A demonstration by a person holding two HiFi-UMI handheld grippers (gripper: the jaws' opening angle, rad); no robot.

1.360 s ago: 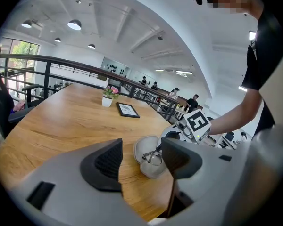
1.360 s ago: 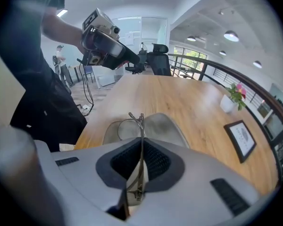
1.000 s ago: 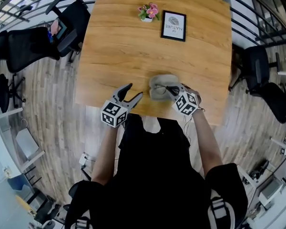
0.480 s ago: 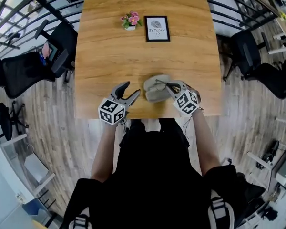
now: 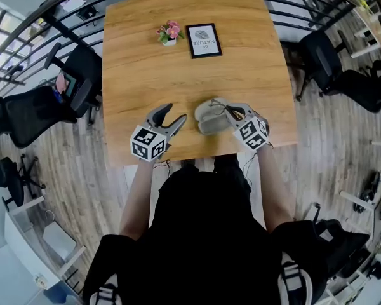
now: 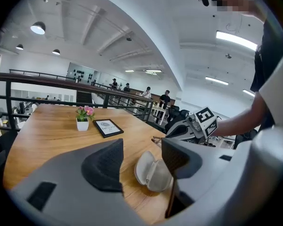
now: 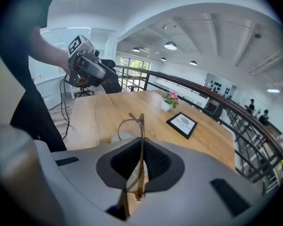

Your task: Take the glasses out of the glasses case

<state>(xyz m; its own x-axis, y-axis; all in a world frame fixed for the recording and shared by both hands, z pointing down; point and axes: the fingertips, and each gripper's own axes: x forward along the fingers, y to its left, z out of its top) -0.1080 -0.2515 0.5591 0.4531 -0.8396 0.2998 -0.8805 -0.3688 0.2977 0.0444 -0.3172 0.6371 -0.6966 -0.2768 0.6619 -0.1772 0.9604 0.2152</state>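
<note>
Revealing clamped glasses [image 7: 141,128], right gripper view

right gripper [image 7: 140,167]: clamped on glasses [image 7: 141,128] | glasses: edge-on, above table [image 7: 101,112] | framed picture [image 7: 181,125], flower pot [image 7: 168,103]: beyond

The black-framed card [image 5: 204,40] bears the word "NATURE" in small dark capitals.

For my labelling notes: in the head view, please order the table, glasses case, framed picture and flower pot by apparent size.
1. wooden table
2 and 3. open glasses case and framed picture, about alike, so unranked
4. flower pot
</note>
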